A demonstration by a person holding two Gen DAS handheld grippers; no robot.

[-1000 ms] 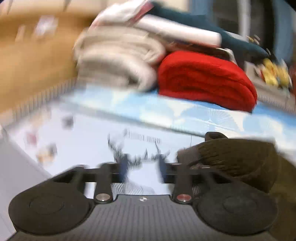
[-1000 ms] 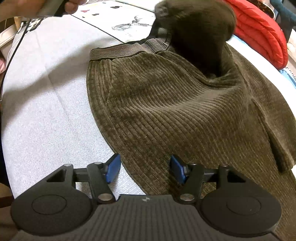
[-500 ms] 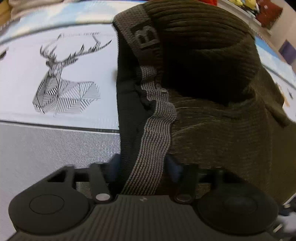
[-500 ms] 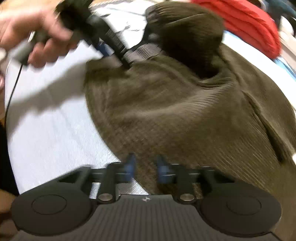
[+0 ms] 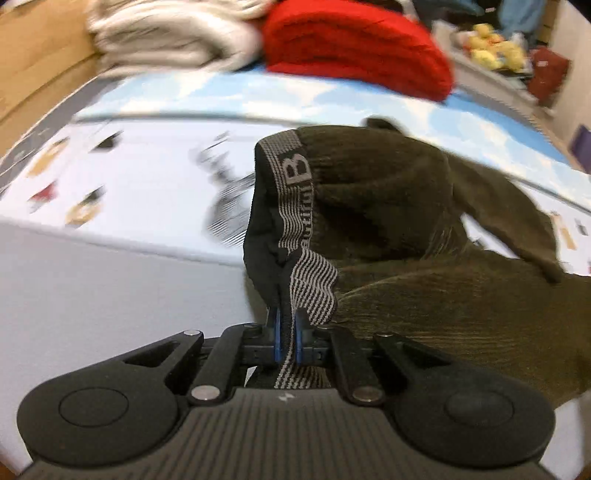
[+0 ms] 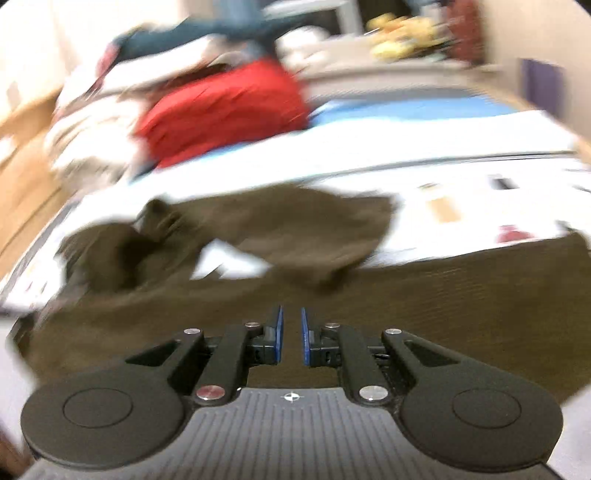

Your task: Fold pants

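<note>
Dark olive corduroy pants point(image 5: 461, 295) lie crumpled on a white printed bed sheet point(image 5: 129, 184). My left gripper point(image 5: 287, 332) is shut on the pants' grey striped elastic waistband point(image 5: 295, 206) and holds it lifted off the bed. In the right wrist view the pants point(image 6: 424, 306) spread across the bed, one leg point(image 6: 295, 232) bunched further back. My right gripper point(image 6: 291, 332) is nearly closed over the pants' near edge, with a narrow gap between its blue pads; whether cloth is pinched does not show.
A red folded garment point(image 5: 354, 48) and a stack of beige and white clothes point(image 5: 166, 33) sit at the far end of the bed. A wooden wall point(image 5: 33, 62) runs on the left. Yellow items point(image 5: 491, 48) sit on a shelf beyond.
My left gripper has shut on the waistband and raised it. My right gripper has narrowed, and its view has swung up from looking down on the pants to looking across the bed.
</note>
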